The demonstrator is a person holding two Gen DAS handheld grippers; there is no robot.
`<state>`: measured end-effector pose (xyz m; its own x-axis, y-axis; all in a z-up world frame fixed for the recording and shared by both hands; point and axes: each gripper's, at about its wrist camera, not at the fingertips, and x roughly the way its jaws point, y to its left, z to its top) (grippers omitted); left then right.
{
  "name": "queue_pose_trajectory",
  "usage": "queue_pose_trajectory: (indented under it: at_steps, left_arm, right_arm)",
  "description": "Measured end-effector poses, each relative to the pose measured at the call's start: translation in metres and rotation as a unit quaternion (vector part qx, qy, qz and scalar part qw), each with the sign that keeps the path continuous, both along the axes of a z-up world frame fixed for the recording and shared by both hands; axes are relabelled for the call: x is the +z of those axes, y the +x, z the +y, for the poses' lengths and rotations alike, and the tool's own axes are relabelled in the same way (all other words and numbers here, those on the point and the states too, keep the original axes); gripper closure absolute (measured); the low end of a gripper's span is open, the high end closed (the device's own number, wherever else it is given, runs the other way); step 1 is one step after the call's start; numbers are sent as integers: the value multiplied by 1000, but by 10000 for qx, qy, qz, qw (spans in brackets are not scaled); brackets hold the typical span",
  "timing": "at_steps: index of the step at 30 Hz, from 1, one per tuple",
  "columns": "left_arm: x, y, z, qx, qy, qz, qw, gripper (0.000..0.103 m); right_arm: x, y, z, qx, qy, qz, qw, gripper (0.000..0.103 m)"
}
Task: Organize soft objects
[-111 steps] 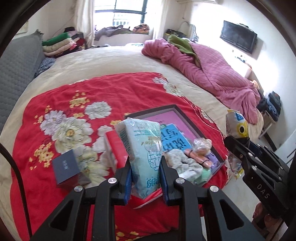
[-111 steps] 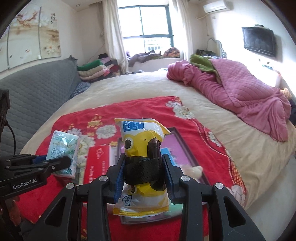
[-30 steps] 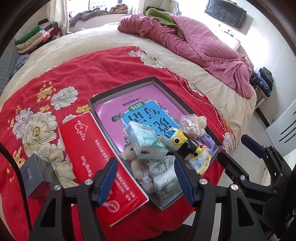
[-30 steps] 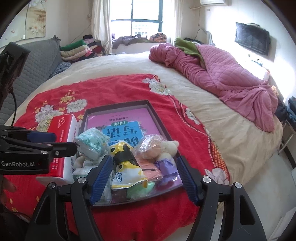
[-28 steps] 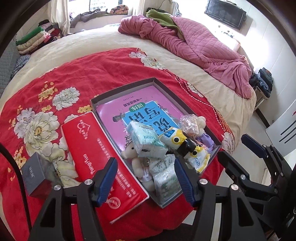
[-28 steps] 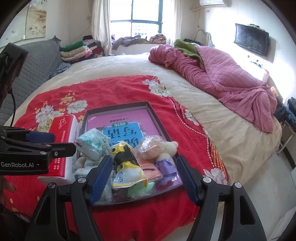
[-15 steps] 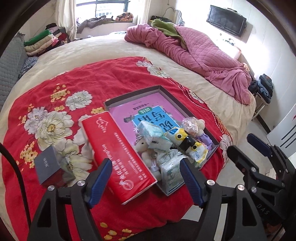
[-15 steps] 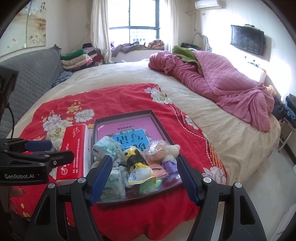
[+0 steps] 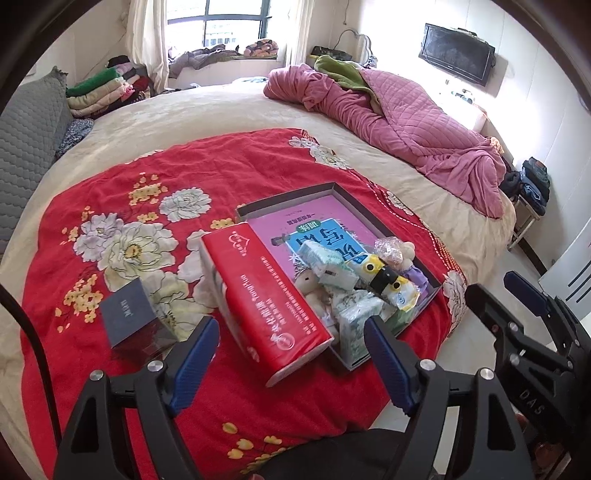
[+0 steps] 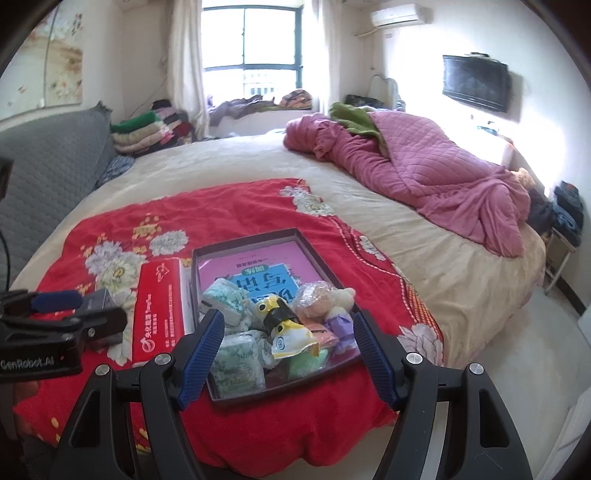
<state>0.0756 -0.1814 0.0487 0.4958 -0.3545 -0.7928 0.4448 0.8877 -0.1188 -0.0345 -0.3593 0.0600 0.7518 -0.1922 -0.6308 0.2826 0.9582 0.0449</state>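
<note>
moved: both grippers have backed off the tray; packs they carried now lie in it
left gripper (image 9: 291, 354): empty, jaws opening
right gripper (image 10: 288, 349): wide, empty
tray (image 10: 314, 254): on red blanket (image 10: 240, 210)
packs (image 10: 236, 354): near end

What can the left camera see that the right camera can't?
Only the left wrist view shows the whole top of the small dark blue box on the red blanket, and the right claw at its edge.

Only the right wrist view shows the air conditioner high on the wall, the wall painting, and the left claw side on.

Both show the dark tray of soft packets, the red tissue box, the pink quilt and the TV. Both claws are empty; the left one's jaws are opening.
</note>
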Motion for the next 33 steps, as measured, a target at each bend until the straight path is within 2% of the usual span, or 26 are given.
queue_pose_trajectory:
  at_steps: [5, 9, 18, 25, 33]
  left_arm:
    - [-2, -10, 12, 83, 52, -36, 9999, 23]
    - [-6, -19, 20, 139, 119, -53, 9998, 23]
    - [-14, -36, 45, 311, -36, -91, 9995, 23]
    - [-24, -49, 54, 363, -29, -92, 9993, 23]
    - [-33, -55, 54, 359, 1, 9, 9994, 23]
  right_arm:
    - [1, -11, 15, -122, -134, -10, 9998, 29]
    - [-2, -22, 27, -270, -49, -11, 9996, 29]
    - [-10, -42, 52, -381, -84, 149, 9991, 29]
    - [-14, -60, 48, -587, -1, 93, 9982, 29]
    - [-25, -69, 55, -455, 19, 250, 9986, 29]
